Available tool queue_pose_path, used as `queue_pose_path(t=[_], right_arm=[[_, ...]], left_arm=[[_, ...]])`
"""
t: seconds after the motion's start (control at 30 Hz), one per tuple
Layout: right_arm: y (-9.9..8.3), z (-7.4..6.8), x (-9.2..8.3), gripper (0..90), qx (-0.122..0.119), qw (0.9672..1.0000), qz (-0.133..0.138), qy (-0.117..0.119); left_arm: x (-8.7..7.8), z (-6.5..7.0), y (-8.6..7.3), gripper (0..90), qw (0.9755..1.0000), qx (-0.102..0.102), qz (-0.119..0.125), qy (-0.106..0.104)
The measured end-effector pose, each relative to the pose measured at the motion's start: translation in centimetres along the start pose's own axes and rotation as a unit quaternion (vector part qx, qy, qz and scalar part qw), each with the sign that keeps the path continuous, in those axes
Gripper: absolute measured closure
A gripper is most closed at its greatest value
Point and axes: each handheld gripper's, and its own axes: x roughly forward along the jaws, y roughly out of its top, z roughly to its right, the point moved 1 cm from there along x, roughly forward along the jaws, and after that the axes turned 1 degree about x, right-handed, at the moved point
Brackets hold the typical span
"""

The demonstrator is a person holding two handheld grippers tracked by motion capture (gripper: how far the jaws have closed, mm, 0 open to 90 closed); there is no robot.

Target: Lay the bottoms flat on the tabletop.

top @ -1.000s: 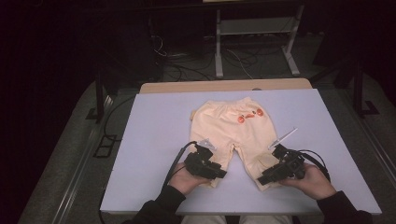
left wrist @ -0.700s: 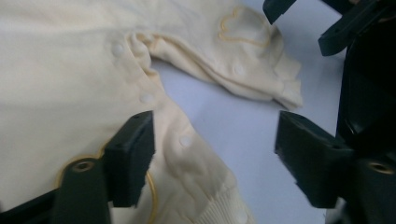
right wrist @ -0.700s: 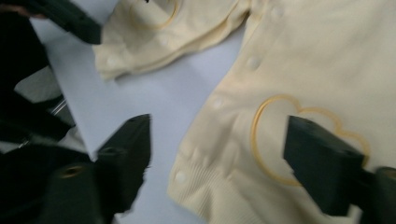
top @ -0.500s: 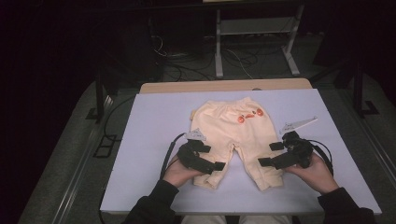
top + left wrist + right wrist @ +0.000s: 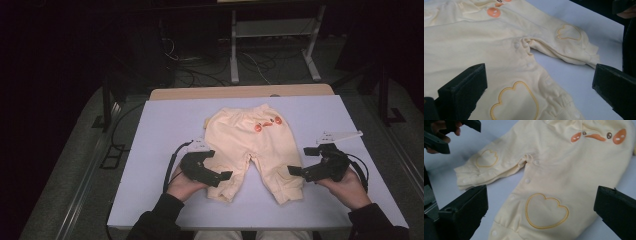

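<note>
Left gripper [image 5: 220, 176] and right gripper [image 5: 302, 161] both hang just over the leg ends of the pants [image 5: 252, 145], each with its jaws spread wide and nothing between them; the jaws have just been opening. From the high view the pale yellow baby pants lie flat near the middle of the white table [image 5: 160, 135], waist away from the person, legs splayed toward the two hands. The left gripper view looks along its open jaws at the near leg with a stitched outline patch [image 5: 515, 102], a ribbed cuff [image 5: 560, 103] below it and a row of snaps running up the inseam to the crotch, where the cloth bunches a little. The right gripper view shows the other leg with a heart patch [image 5: 546, 211], more snaps, and a duck face [image 5: 597, 135] printed by the waist. I would judge the garment light, soft and limp: it should fold or sag wherever it is not supported, and a pinch may catch one layer alone. The cuffs and the waistband look the thickest, firmest spots, so those seem the best places to take hold, one in each gripper.
</note>
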Motion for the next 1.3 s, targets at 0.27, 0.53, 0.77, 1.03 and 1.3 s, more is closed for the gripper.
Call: queue_pose_path(t=[0.27,0.53,0.77,1.03,1.3], right_arm=[[-1.7,0.6,-0.8,0.0,0.02,0.9995,0.022,-0.012],[-2.9,0.8,-1.1,0.0,0.025,0.999,0.033,-0.018],[-3.9,0.8,-1.2,0.0,0.025,0.9986,0.037,-0.03],[-5.1,0.9,-1.1,0.0,0.015,0.9983,0.044,-0.034],[-5.8,1.0,-1.2,0.0,0.011,0.9978,0.051,-0.041]], left_arm=[[-1.3,-0.6,-1.0,0.0,0.9998,-0.008,0.016,0.012],[-2.4,-0.8,-2.2,0.0,0.9993,-0.008,0.026,0.025],[-3.5,-1.3,-3.2,0.0,0.9984,-0.015,0.037,0.041],[-4.6,-1.5,-4.5,0.0,0.9964,-0.014,0.055,0.062],[-5.3,-1.7,-5.6,0.0,0.9956,-0.02,0.061,0.068]])
